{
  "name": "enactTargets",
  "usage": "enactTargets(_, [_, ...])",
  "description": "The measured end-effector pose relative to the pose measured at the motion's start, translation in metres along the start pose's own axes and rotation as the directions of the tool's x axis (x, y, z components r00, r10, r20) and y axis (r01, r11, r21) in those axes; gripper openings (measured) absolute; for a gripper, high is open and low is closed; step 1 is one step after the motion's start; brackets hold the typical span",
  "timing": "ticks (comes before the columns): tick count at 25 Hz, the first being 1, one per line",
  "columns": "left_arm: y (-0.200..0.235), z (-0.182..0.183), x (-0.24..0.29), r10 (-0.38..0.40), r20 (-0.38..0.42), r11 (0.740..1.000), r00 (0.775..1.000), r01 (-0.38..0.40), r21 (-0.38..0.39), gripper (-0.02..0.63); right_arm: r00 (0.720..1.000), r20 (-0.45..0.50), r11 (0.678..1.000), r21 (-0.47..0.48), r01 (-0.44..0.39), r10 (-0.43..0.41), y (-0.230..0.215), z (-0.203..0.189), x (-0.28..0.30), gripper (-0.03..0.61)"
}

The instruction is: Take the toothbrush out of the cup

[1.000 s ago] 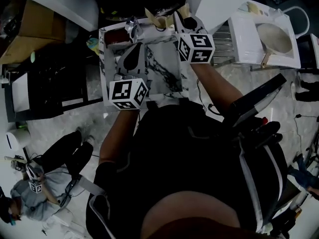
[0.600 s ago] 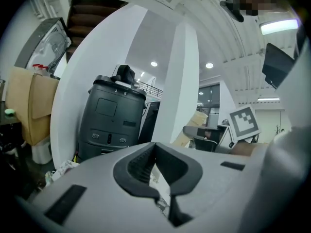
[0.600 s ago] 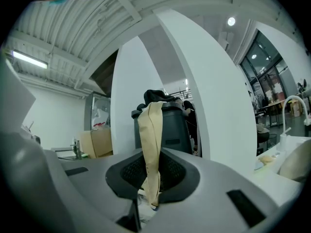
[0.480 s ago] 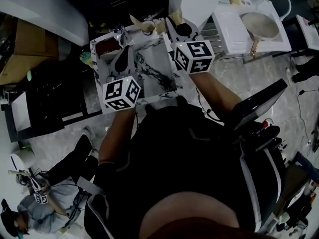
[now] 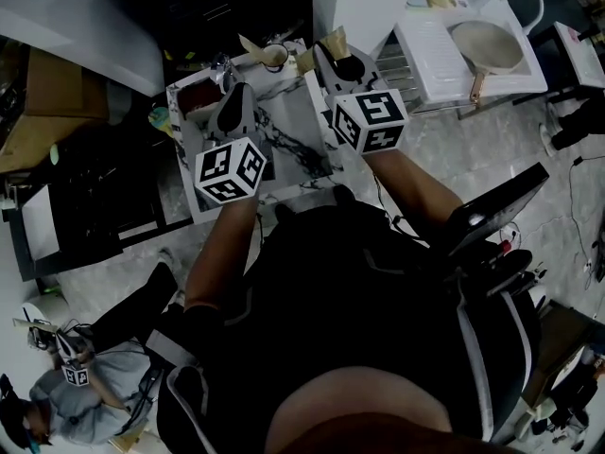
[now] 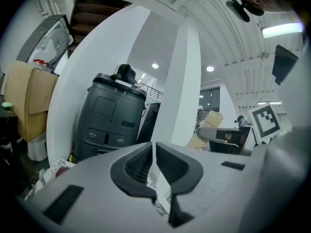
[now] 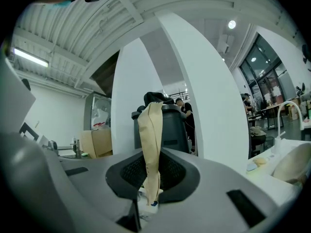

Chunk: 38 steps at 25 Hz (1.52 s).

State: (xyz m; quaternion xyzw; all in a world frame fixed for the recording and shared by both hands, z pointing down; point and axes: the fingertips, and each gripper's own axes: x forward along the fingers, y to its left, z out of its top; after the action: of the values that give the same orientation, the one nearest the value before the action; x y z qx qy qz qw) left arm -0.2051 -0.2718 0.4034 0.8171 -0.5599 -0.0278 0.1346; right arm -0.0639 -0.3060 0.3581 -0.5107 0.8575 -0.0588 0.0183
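The lift looks as good as done. The right gripper (image 5: pixel 333 53) pinches a slim stick in a tan paper sleeve, which I take for the toothbrush (image 7: pixel 149 144). It stands upright between the pads, its lower end poking out just below them.

Over the marble table (image 5: pixel 288 130) the toothbrush sits at about one o'clock. It is clear of the cup (image 5: pixel 275 56), which stands at twelve on the far edge. What remains, I'd say, is carrying it off and laying it down without letting the sleeve slip.

The left gripper (image 5: pixel 238 93) hangs near nine o'clock, its jaws all but pressed together. They have just eased apart to a slit, and nothing is in it. Both forearms stretch out roughly level, the right reaching deeper across the table.
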Motion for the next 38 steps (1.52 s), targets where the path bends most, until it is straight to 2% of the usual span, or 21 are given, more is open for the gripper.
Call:
enactTargets(2, [0.003, -0.006, 0.009, 0.002, -0.008, 1.0, 1.0, -0.002, -0.004, 0.024, 1.0, -0.007, 1.0, 0.005, 0.004, -0.004, -0.001, -0.003, -0.002, 0.051])
enactTargets(6, [0.008, -0.025, 0.036, 0.007, -0.059, 1.0, 0.998, -0.007, 0.0, 0.102, 1.0, -0.018, 1.0, 0.001, 0.01, -0.01, -0.009, -0.008, -0.001, 0.051])
enactTargets(14, [0.043, -0.058, 0.086, 0.061, -0.147, 0.997, 0.987, -0.068, -0.047, 0.143, 0.998, -0.049, 1.0, 0.007, 0.03, -0.03, -0.022, -0.025, 0.004, 0.051])
enactTargets(16, [0.051, -0.066, 0.098, 0.072, -0.155, 0.996, 0.985, -0.078, -0.034, 0.156, 0.998, -0.058, 0.999, 0.004, 0.038, -0.038, -0.024, -0.03, 0.004, 0.051])
enactTargets(20, [0.068, -0.08, 0.119, 0.112, -0.165, 0.994, 0.98, -0.111, 0.018, 0.158, 0.997, -0.062, 0.999, -0.016, 0.051, -0.052, -0.029, -0.034, 0.006, 0.051])
enactTargets(28, [0.08, -0.09, 0.145, 0.139, -0.181, 0.986, 0.974, -0.152, -0.061, 0.16, 0.994, -0.088, 0.998, -0.026, 0.059, -0.061, -0.033, -0.046, 0.007, 0.051])
enactTargets(38, [0.094, -0.105, 0.175, 0.156, -0.198, 0.982, 0.968, -0.174, -0.073, 0.152, 0.989, -0.12, 0.996, -0.029, 0.087, -0.09, -0.042, -0.063, 0.003, 0.051])
